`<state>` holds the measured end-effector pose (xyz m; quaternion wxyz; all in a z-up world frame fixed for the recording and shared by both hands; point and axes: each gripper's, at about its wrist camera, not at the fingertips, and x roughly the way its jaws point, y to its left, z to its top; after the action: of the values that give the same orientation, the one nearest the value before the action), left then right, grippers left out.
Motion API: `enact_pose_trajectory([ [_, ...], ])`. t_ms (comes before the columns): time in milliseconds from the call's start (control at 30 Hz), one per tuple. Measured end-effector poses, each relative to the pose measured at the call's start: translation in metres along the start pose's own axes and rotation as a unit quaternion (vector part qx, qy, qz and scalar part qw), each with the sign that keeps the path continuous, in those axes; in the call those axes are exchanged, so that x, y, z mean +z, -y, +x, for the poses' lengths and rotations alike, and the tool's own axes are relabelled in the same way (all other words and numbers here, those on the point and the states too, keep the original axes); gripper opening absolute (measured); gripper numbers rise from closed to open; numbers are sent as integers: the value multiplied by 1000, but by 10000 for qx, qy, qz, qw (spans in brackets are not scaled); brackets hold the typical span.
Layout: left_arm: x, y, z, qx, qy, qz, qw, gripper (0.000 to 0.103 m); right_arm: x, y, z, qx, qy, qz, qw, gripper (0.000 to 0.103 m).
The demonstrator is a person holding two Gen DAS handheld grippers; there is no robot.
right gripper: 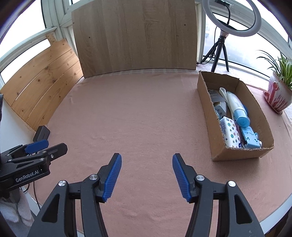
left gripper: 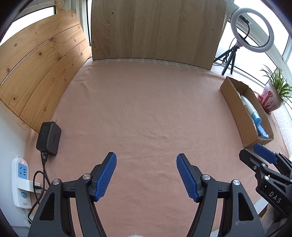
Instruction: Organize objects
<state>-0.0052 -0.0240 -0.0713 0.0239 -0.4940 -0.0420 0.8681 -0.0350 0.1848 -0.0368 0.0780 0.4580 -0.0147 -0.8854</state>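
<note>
Left wrist view shows your left tool [left gripper: 146,176] spread wide over the pink cloth on the tabletop [left gripper: 146,109], with nothing between its blue pads. Right wrist view shows your right tool [right gripper: 147,177] likewise spread and empty above the same cloth. Your cardboard box [right gripper: 206,102] sits to the right, near the potted plant [right gripper: 279,94]. Inside it lie a white tube with a blue cap [right gripper: 237,109], a patterned white packet [right gripper: 230,131] and a light blue item [right gripper: 250,136], packed together toward the near end. At the left edge, a black charger [left gripper: 48,138] rests on the cloth beside a white power strip [left gripper: 21,180]. A ring light [right gripper: 231,16] stands behind the box.
</note>
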Motion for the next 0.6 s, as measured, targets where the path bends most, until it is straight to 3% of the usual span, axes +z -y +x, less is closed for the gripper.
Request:
enact_pose_trajectory([
  [600, 12, 5, 4, -19, 40, 171, 9998, 72, 6, -4, 2, -162, 101, 103, 9998, 54],
])
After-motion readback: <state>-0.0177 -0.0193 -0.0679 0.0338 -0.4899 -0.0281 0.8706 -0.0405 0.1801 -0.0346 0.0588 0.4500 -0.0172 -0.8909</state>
